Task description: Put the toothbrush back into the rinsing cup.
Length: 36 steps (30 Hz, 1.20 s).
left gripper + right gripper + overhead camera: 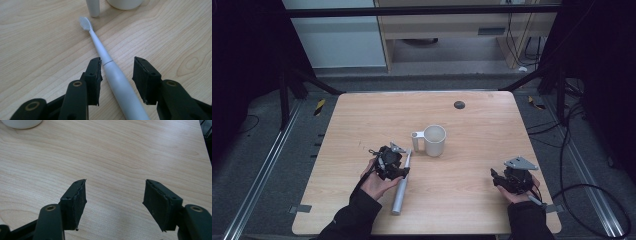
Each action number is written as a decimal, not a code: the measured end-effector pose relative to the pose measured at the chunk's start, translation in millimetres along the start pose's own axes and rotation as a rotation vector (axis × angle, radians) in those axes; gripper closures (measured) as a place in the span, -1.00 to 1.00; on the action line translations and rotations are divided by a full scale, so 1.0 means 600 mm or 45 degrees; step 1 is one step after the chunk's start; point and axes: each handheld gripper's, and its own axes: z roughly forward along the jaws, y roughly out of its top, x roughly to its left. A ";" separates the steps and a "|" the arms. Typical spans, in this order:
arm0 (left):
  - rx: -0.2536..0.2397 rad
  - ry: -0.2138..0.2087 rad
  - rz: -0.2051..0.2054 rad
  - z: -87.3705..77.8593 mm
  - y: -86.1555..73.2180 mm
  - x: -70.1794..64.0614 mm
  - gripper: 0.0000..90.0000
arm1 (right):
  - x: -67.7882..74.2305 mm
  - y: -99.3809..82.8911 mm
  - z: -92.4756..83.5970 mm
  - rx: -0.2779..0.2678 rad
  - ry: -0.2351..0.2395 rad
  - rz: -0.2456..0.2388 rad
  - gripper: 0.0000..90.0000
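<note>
High view is showing a person sitting at a pale wooden counter (472, 125), with a hand-held gripper in each hand. The left hand-held gripper (117, 75) is hovering low over an electric toothbrush (110, 67), its jaws standing open on either side of the handle just behind the neck, with the left jaw close against the handle and a clear gap at the right one; nothing is being gripped yet. The right hand-held gripper (113, 200) is resting near the front right edge of the counter, jaws wide open over bare wood, well apart from everything else.

The toothbrush is lying flat, its bristle head pointing toward a white mug (434, 140) and ending just short of the mug's handle. It is looking smooth, rounded and pale grey, tapering from a thick body to a slim neck and a small white brush head.

Judging from this, the likely risk is a slip: the handle is round and glossy, so jaws closing off-centre could be rolling it sideways or squeezing it out along its taper. Gripping so near the neck may also be leaving the heavy body hanging, so the brush could be tilting once lifted. A forward nudge could be pushing the head into the mug.
</note>
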 end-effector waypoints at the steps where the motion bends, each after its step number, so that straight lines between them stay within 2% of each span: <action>1: 0.011 -0.002 0.001 0.001 0.000 0.000 0.27 | 0.000 0.000 0.000 0.000 -0.001 -0.003 -0.23; 26: 0.132 0.007 -0.032 0.042 -0.013 -0.008 0.27 | 0.002 -0.001 0.004 0.030 0.012 -0.015 -0.24; 36: 0.147 -0.003 -0.040 0.045 -0.014 -0.005 0.28 | 0.003 -0.001 0.005 0.033 0.013 -0.017 -0.24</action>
